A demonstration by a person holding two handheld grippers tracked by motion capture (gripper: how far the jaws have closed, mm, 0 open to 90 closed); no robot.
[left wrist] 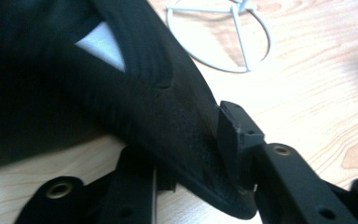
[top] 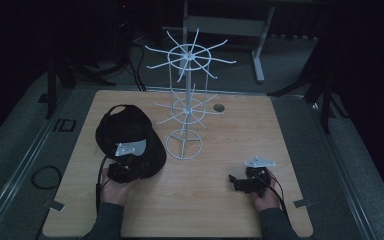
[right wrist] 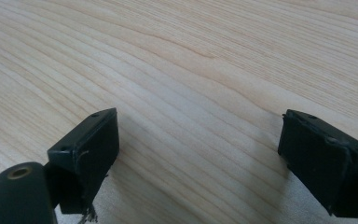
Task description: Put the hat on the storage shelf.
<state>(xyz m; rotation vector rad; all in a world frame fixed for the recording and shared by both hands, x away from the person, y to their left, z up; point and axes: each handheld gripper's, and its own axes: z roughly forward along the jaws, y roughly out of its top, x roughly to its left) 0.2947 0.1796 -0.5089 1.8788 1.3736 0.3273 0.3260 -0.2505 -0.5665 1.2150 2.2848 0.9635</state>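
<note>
High view showed a wooden bench (top: 205, 200) with a white wire display rack (top: 185, 100) standing near its middle and a black baseball cap (top: 125, 132) lying just left of the rack's ring base. At the cap's near edge the left gripper (top: 122, 170) sat in the person's left hand (top: 114, 191), its fingers closed on the cap's brim. Left gripper view had that brim (left wrist: 182, 135) pinched between the 2 black fingers (left wrist: 235, 133), the ring base (left wrist: 219, 37) beyond it. Well apart to the right, the right gripper (top: 237, 182) lay low over bare wood in the right hand (top: 266, 196). Right gripper view showed its fingers (right wrist: 88, 144) spread wide, holding nothing. A small dark disc (top: 219, 107) lay behind the rack.
</note>
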